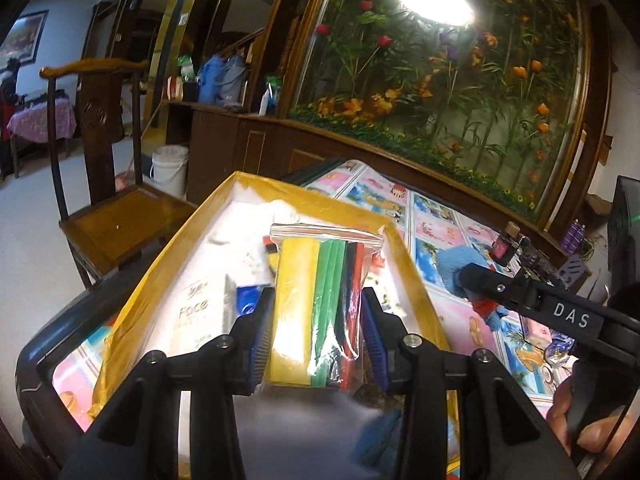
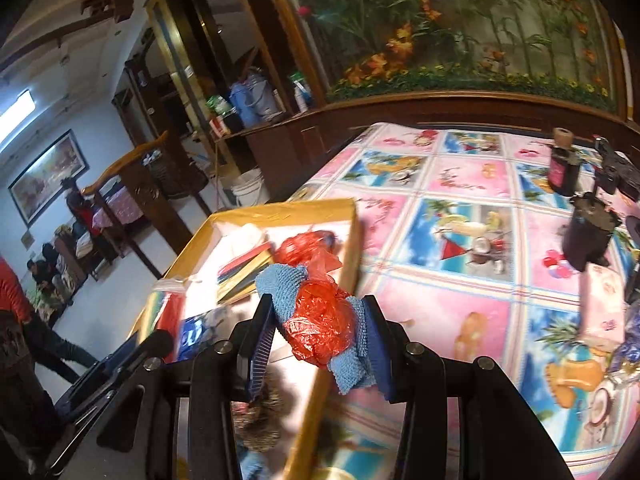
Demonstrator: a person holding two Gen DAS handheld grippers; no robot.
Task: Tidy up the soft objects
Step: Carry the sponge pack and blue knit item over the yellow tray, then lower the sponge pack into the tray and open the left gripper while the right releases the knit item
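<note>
My left gripper [image 1: 318, 330] is shut on a clear zip bag of yellow, green, black and red foam sheets [image 1: 316, 304] and holds it upright over the yellow-rimmed box [image 1: 256, 182]. My right gripper [image 2: 320, 340] is shut on a blue knitted cloth bundled with red plastic film [image 2: 320, 320], just above the box's right rim [image 2: 352, 240]. In the left wrist view the right gripper [image 1: 472, 276] reaches in from the right with the blue cloth [image 1: 456, 264]. A second bag of coloured sheets [image 2: 244, 268] and red film [image 2: 308, 248] lie in the box.
A white "Face" tissue pack [image 1: 196, 312] and a blue item [image 1: 246, 298] lie in the box. The table has a pink and blue picture cloth [image 2: 460, 216]. Dark bottles [image 2: 564, 168] and a black cup [image 2: 588, 232] stand at its far right. A wooden chair [image 1: 112, 216] stands left.
</note>
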